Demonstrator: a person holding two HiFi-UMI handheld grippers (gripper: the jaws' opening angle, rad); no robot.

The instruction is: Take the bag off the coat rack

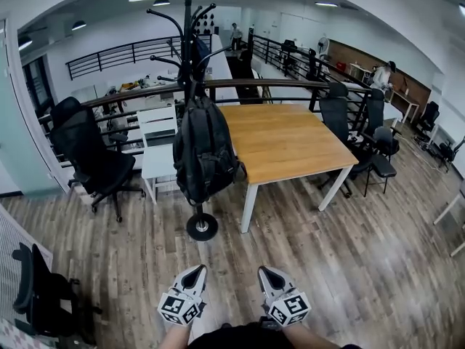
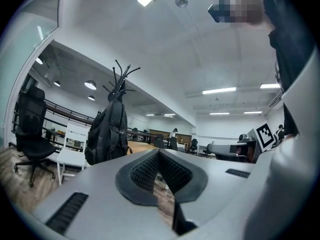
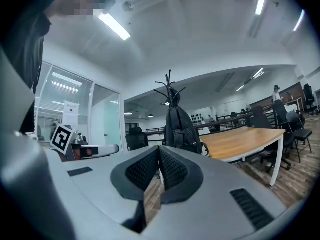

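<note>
A black backpack (image 1: 203, 151) hangs upright on a black coat rack (image 1: 187, 42) whose round base (image 1: 202, 227) stands on the wood floor beside a wooden table. Both grippers are held low, near my body, well short of the rack. My left gripper (image 1: 196, 273) and right gripper (image 1: 267, 273) are shut with nothing between their jaws. In the left gripper view the backpack (image 2: 107, 131) hangs at left beyond the left gripper (image 2: 159, 153). The backpack (image 3: 181, 126) shows at centre in the right gripper view, beyond the right gripper (image 3: 159, 151).
A wooden table (image 1: 290, 140) with white legs stands right of the rack. A white chair (image 1: 157, 147) and a black office chair (image 1: 91, 158) stand to its left, another black chair (image 1: 40, 293) at lower left. Black chairs (image 1: 378, 147) and a railing (image 1: 290, 86) lie beyond the table.
</note>
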